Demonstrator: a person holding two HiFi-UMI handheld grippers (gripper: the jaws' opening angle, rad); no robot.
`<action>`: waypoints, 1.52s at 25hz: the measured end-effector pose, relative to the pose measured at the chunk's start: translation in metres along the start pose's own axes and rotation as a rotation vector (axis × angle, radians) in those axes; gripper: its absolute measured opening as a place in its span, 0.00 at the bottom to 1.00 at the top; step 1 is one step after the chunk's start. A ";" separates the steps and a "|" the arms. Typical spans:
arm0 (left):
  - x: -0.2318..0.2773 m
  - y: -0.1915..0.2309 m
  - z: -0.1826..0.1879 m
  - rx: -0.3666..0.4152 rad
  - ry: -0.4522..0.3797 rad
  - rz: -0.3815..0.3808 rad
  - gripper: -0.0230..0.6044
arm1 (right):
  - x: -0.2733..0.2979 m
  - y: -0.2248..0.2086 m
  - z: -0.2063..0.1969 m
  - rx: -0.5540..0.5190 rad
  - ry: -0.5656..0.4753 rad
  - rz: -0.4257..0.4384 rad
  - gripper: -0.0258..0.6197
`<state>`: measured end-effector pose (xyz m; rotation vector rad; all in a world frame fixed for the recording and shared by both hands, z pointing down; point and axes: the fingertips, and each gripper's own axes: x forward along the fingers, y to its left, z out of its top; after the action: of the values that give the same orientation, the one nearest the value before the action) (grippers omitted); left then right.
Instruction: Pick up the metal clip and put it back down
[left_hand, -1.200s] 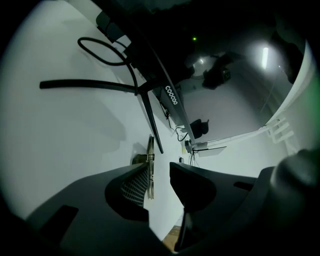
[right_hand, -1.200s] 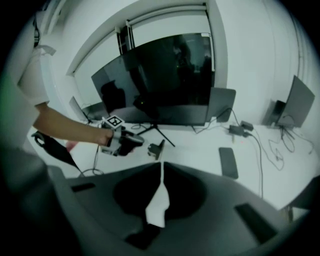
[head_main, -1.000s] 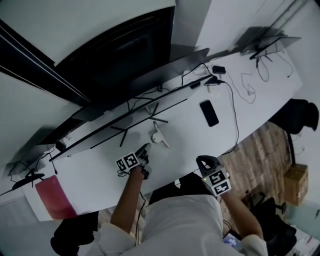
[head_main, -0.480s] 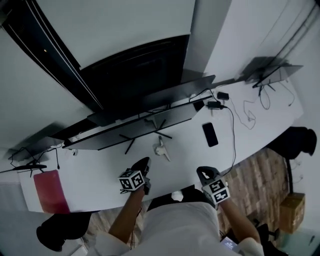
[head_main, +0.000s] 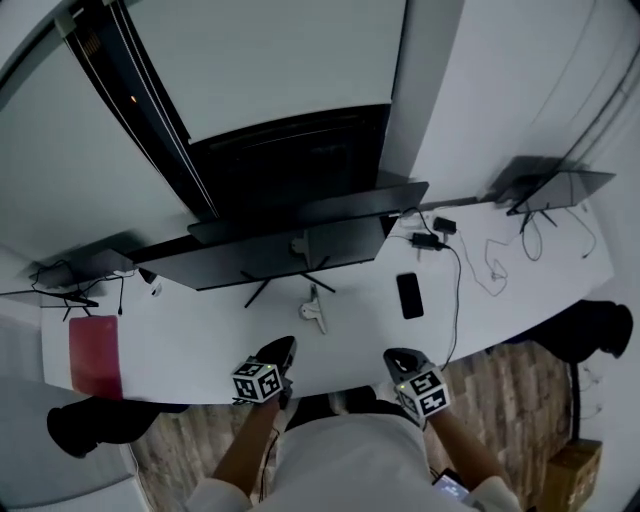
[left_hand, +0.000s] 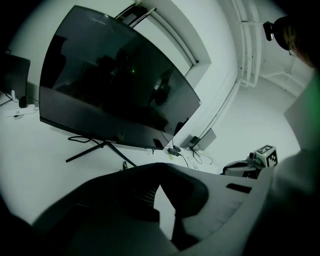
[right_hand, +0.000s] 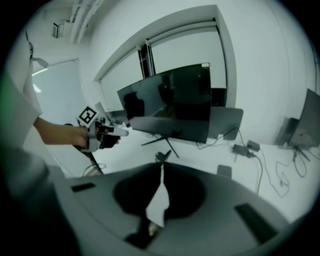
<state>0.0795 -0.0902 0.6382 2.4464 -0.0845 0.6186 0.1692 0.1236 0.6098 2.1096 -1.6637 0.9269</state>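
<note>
Jaws on both grippers are seen closed tip to tip, with nothing caught between them. The left gripper (head_main: 284, 345) is held over the near edge of the white desk (head_main: 180, 340). The right gripper (head_main: 396, 356) is held level with it, a little to the side. The metal clip (head_main: 314, 312) is seen lying on the desk, in front of the monitor (head_main: 290, 252) stand. It lies just beyond the left gripper's tips and is touched by neither gripper. A phone (head_main: 410, 295) is laid flat to the clip's right.
</note>
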 end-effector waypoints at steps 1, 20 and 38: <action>-0.003 -0.007 -0.002 0.007 -0.009 0.009 0.09 | -0.005 -0.002 0.000 -0.005 -0.006 0.008 0.09; -0.099 -0.107 -0.049 0.128 -0.163 0.185 0.09 | -0.056 -0.016 -0.026 -0.074 -0.076 0.159 0.09; -0.177 -0.093 -0.029 0.204 -0.207 0.169 0.09 | -0.065 0.026 0.012 -0.047 -0.179 0.081 0.09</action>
<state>-0.0717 -0.0121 0.5282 2.7156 -0.3291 0.4615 0.1406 0.1581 0.5554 2.1632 -1.8508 0.7318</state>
